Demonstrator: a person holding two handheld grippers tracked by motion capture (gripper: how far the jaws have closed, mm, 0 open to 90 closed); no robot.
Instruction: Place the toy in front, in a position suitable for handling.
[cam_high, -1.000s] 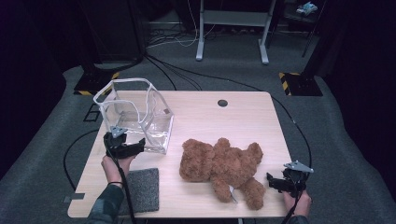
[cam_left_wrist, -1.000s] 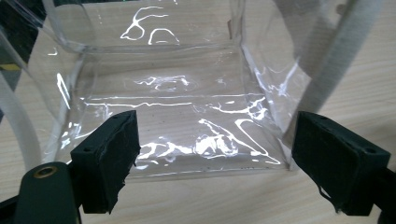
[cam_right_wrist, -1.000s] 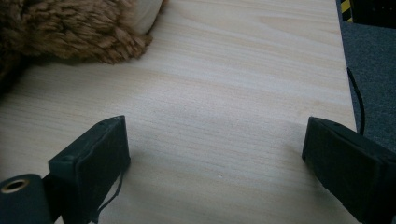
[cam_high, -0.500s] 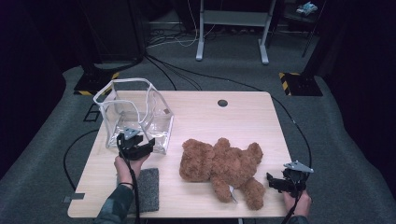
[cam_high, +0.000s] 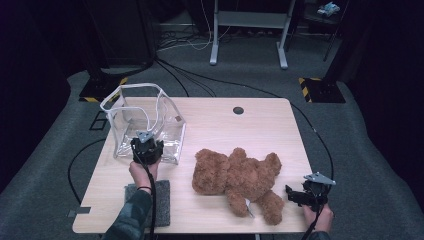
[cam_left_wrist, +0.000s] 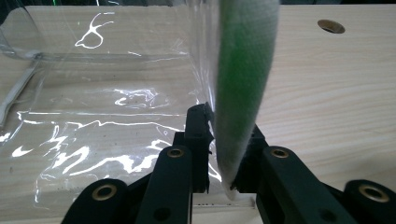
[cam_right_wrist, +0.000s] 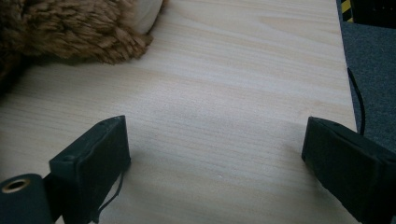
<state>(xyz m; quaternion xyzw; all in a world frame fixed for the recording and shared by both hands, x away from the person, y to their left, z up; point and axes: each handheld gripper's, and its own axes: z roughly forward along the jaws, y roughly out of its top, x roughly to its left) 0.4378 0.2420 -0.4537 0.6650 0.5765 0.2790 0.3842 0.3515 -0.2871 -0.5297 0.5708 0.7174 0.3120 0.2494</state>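
Observation:
A clear plastic bag (cam_high: 125, 125) with white trim stands open at the table's left. My left gripper (cam_high: 146, 147) is at the bag's near wall. In the left gripper view it (cam_left_wrist: 224, 135) is shut on the bag's white edge strip (cam_left_wrist: 243, 70), which looks green-tinted up close. A brown teddy bear (cam_high: 235, 175) lies flat right of the table's middle. Its fur (cam_right_wrist: 60, 28) shows at the top left of the right gripper view. My right gripper (cam_high: 295, 196) rests near the front right corner, just right of the bear's leg. It (cam_right_wrist: 215, 154) is open over bare wood.
A grey felt pad (cam_high: 157, 202) lies at the front left under the person's left forearm. A round cable hole (cam_high: 238, 110) sits at the table's (cam_high: 280, 135) far middle. Cables run over the carpet behind, and the table's right edge is close to my right gripper.
My left gripper moved right along the bag's front and then slightly forward onto its edge. The right gripper and the bear stayed put.

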